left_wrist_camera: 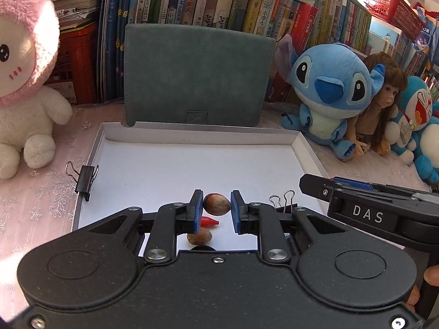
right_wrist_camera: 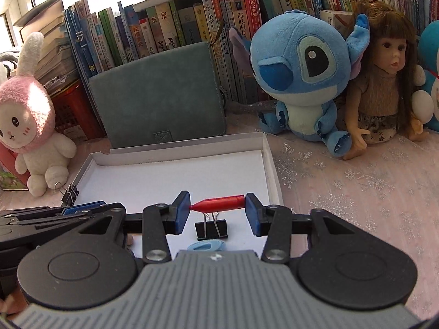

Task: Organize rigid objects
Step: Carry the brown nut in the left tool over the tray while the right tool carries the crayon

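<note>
A brown nut (left_wrist_camera: 216, 204) is pinched between the blue pads of the left gripper (left_wrist_camera: 216, 205), held above the white floor of the shallow tray (left_wrist_camera: 192, 164). Beneath those jaws a second nut (left_wrist_camera: 199, 237) and what appears to be a red tip (left_wrist_camera: 210, 222) are seen on the tray, partly hidden by the left pad. The right gripper (right_wrist_camera: 217, 202) is closed on a red cap-shaped piece (right_wrist_camera: 219, 202), gripped end to end with its narrow end against the left pad. Just below it a black binder clip (right_wrist_camera: 211, 229) is seen flat on the tray, wire handles pointing away from the camera. A light blue ring-like object (right_wrist_camera: 205, 246) is noted nearest the gripper body; its identity cannot be made out. Another binder clip (left_wrist_camera: 86, 178) is clamped on the tray's left rim. Behind the tray a grey-green case (left_wrist_camera: 197, 74) is stood upright against a row of books (left_wrist_camera: 219, 2). A pink-hooded rabbit plush (left_wrist_camera: 24, 82) is seated at left; a blue plush (right_wrist_camera: 299, 76) and a long-haired doll (right_wrist_camera: 384, 82) are seated side by side at right, touching.
</note>
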Demonstrator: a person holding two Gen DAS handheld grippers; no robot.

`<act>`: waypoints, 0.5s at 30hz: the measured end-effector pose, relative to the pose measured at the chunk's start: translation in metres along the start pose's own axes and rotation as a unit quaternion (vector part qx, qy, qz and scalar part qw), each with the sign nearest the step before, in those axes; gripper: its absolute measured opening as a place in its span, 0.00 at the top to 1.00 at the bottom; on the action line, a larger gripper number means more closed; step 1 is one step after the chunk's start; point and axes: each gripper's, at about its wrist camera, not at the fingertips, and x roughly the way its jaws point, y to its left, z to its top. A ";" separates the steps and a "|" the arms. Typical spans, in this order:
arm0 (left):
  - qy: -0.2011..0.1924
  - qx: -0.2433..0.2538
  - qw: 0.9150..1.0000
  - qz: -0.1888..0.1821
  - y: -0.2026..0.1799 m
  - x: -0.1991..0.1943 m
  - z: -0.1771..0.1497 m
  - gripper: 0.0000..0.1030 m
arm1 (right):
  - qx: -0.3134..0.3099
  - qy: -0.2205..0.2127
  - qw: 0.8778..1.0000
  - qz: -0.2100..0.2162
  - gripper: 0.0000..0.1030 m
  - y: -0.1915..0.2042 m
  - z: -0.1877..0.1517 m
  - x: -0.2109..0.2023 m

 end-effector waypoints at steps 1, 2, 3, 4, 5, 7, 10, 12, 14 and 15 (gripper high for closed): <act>0.001 0.001 1.000 0.003 -0.001 0.004 0.002 0.80 | -0.004 -0.003 1.000 0.002 0.52 0.001 0.003 0.004; 0.002 0.000 1.000 0.005 -0.002 0.009 0.004 0.80 | -0.009 -0.004 1.000 0.005 0.52 0.002 0.005 0.008; 0.003 -0.003 1.000 0.006 -0.002 0.012 0.004 0.80 | -0.013 -0.004 1.000 0.005 0.52 0.003 0.006 0.012; 0.006 -0.010 1.000 0.007 0.000 0.017 0.004 0.80 | -0.015 -0.002 1.000 0.004 0.52 0.005 0.008 0.017; 0.008 -0.015 1.000 0.007 0.000 0.021 0.004 0.80 | -0.017 0.001 1.000 0.004 0.52 0.007 0.008 0.021; 0.012 -0.022 1.000 0.008 0.003 0.027 0.003 0.80 | -0.020 0.007 1.000 0.004 0.52 0.009 0.008 0.029; 0.016 -0.034 0.999 0.004 0.007 0.033 0.002 0.80 | -0.021 0.017 1.000 0.003 0.52 0.011 0.004 0.040; 0.016 -0.042 0.999 0.004 0.010 0.036 0.002 0.81 | -0.026 0.019 0.999 0.004 0.52 0.012 0.003 0.044; 0.018 -0.047 0.999 0.003 0.013 0.038 0.003 0.80 | -0.031 0.021 0.999 0.005 0.52 0.012 0.004 0.047; 0.019 -0.051 0.999 0.003 0.014 0.039 0.002 0.81 | -0.033 0.026 0.999 0.008 0.52 0.013 0.004 0.049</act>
